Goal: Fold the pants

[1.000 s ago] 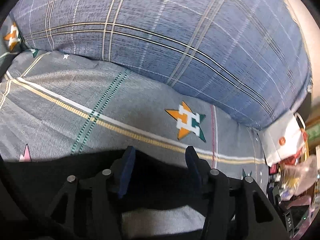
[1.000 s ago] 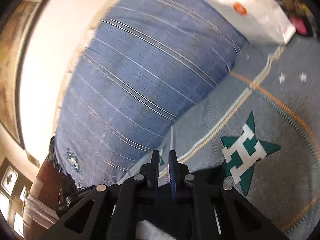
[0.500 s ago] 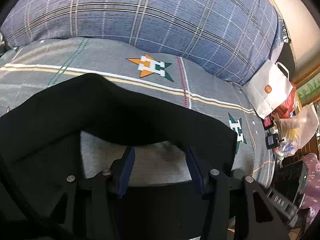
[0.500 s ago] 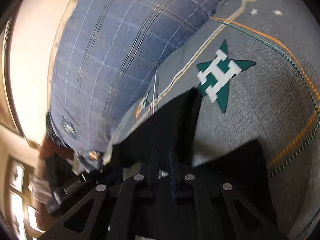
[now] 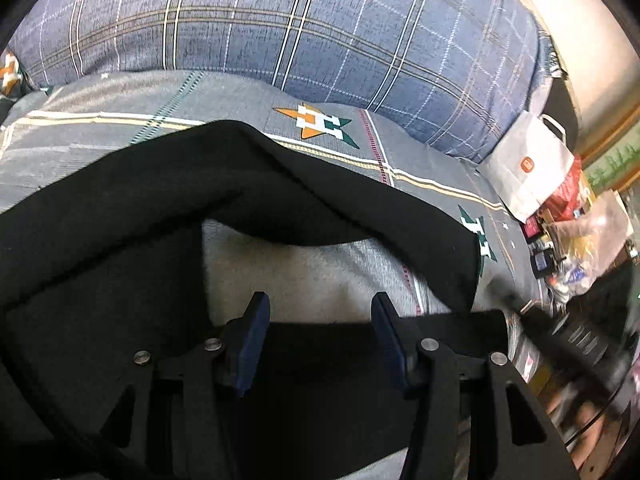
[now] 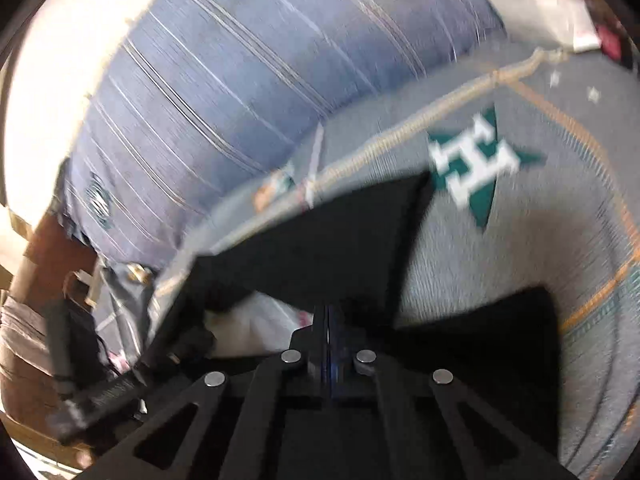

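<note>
Black pants (image 5: 120, 240) lie on a grey bed sheet (image 5: 120, 96) printed with star emblems. In the left wrist view they arch around a bare patch of sheet, with more black cloth under the fingers. My left gripper (image 5: 322, 318) hovers over that patch, open, its blue pads (image 5: 256, 328) pressing on nothing. In the blurred right wrist view my right gripper (image 6: 328, 314) is shut, its fingertips meeting at the edge of a black flap of the pants (image 6: 340, 240), which rises away from them.
A big blue plaid pillow (image 5: 320, 24) runs along the far side of the bed, also seen as the pillow (image 6: 260, 80) in the right wrist view. A white paper bag (image 5: 528, 168) and a heap of bags and small items (image 5: 576, 236) stand at the bed's right end.
In both views the black pants have come into sight in front of the grippers. The right fingers have closed their small gap. The left jaws have kept the same gap.
</note>
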Available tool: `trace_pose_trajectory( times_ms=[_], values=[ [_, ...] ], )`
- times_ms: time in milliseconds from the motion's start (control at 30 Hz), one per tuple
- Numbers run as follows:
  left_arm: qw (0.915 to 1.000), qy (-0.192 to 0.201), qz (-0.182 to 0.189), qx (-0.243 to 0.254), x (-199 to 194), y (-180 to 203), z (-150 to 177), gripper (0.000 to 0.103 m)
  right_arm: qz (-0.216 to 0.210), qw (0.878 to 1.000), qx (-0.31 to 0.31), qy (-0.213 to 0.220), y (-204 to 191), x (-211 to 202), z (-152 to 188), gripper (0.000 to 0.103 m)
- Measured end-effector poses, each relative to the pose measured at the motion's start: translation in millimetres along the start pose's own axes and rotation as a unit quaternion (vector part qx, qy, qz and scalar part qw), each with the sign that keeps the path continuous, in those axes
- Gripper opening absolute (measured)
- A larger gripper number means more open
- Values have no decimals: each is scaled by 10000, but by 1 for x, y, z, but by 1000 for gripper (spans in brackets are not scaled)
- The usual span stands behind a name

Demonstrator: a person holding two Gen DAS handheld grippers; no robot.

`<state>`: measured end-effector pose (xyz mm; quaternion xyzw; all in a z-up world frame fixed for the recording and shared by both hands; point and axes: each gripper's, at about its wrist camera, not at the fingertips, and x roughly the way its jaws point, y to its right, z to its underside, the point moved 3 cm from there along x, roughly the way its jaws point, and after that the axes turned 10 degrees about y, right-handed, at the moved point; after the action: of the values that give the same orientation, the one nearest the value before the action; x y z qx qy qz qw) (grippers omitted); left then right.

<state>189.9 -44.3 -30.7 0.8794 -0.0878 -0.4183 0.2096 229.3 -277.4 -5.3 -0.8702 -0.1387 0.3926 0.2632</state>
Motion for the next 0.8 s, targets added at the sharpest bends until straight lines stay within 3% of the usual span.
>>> trace_pose_trajectory(
  times_ms=[133, 233, 333, 400, 467, 500, 633, 700, 767, 800],
  values=[
    [9998, 82, 156, -131, -14, -15, 4, 54, -152, 9987, -113, 468, -19, -16, -34, 0],
    [9988, 121, 343, -324, -16, -20, 6, 54, -458, 9979, 111, 449, -25, -11, -56, 1],
    [9989, 152, 349, -276, -11, -20, 13, 54, -306, 9987, -64, 399, -29, -7, -48, 5],
    [9992, 191, 291, -207, -8, -20, 17, 54, -363, 9991, 144, 175, -22, -1, -30, 20],
    [9991, 263, 288, -143, -9, -18, 19, 58, -203, 9997, 146, 35, -11, 4, -11, 62],
    [9990, 285, 328, -145, -9, -18, 19, 60, 13, 9999, 96, 101, -4, 4, -3, 62],
    [9987, 357, 341, -115, -10, -18, 22, 62, 337, 9994, -101, 17, 1, 13, -1, 62],
    [9988, 373, 316, -79, -11, -16, 22, 62, 554, 9978, -263, -248, 1, 27, 6, 47],
    [9988, 371, 306, -48, -11, -17, 23, 62, 846, 9948, -491, -270, 1, 31, 11, 15],
    [9989, 367, 303, -40, -10, -17, 24, 62, 1022, 9922, -670, -267, -2, 30, 11, 8]
  ],
)
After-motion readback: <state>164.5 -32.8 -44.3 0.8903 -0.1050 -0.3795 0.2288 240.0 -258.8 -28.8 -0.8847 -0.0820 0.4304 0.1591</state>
